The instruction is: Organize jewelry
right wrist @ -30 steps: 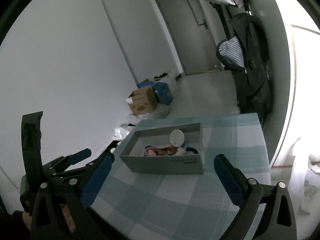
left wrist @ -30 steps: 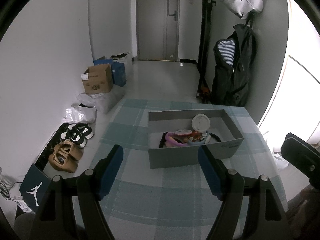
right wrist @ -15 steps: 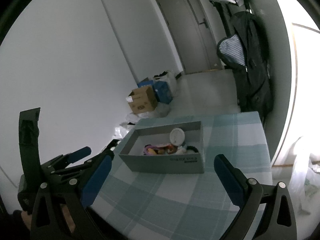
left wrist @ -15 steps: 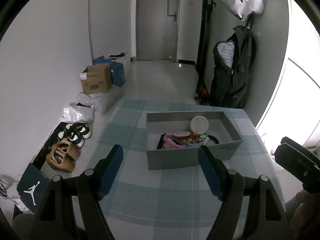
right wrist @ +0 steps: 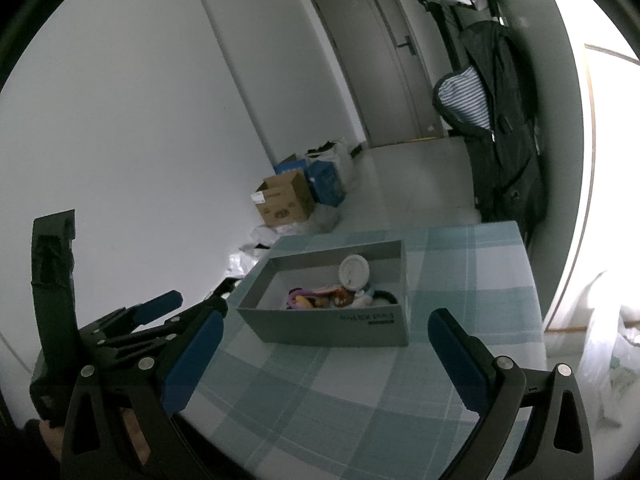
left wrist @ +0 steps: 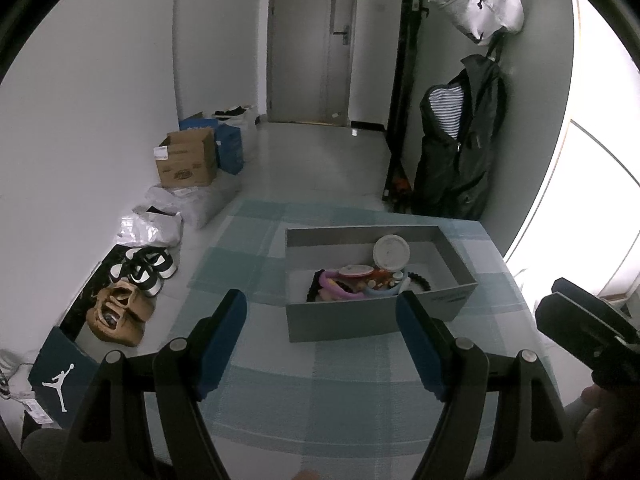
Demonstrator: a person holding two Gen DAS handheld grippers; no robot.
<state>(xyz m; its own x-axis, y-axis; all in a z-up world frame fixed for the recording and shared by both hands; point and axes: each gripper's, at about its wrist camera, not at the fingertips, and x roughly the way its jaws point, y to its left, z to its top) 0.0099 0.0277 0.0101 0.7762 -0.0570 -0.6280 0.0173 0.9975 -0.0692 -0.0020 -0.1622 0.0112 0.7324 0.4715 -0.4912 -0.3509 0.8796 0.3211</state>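
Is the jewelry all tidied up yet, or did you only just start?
Only just starting. Nothing looks sorted: the jewelry lies in one jumbled pile inside the grey box. Nothing is in hand: left gripper and right gripper are both open and empty. All the sorting remains.

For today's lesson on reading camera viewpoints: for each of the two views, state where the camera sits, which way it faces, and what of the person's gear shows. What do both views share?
Left wrist: on the left gripper, facing the grey box head-on; open fingers show, right gripper at the right edge.
Right wrist: on the right gripper, facing the box from its right; left gripper at lower left.
Shared: box, checked tablecloth, door.
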